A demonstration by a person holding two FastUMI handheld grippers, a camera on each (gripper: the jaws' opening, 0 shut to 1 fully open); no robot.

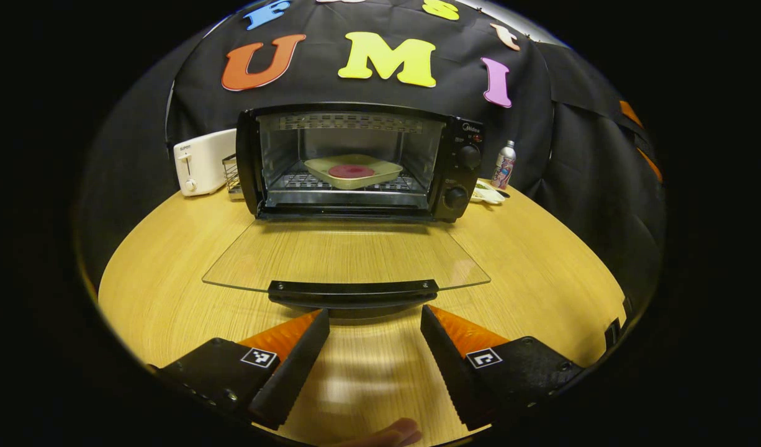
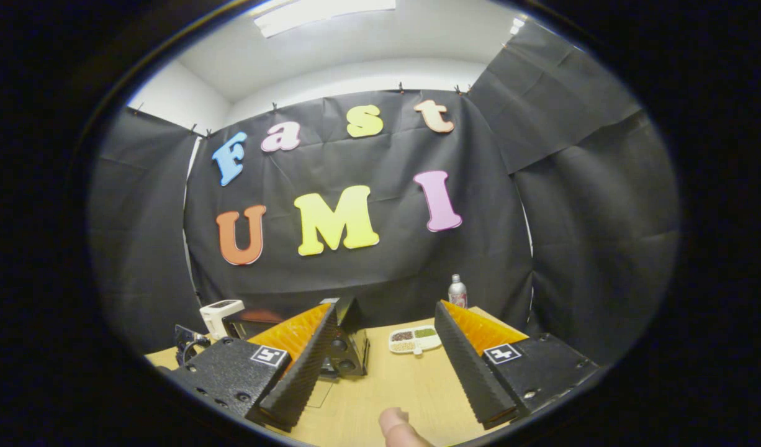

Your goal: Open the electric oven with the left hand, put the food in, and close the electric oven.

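Wooden table (image 1: 542, 267): oven (image 1: 355, 161), toaster (image 1: 203, 161), bottle (image 1: 503, 164).

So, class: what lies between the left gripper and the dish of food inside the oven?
In the left gripper view, the lowered glass door and its black handle lie between the left gripper and the dish.

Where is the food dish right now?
In the left gripper view, the dish sits on the rack inside the open oven, behind the lowered glass door.

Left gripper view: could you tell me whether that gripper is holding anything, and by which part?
Nothing is held. The left gripper is open just short of the oven door's handle, not touching it.
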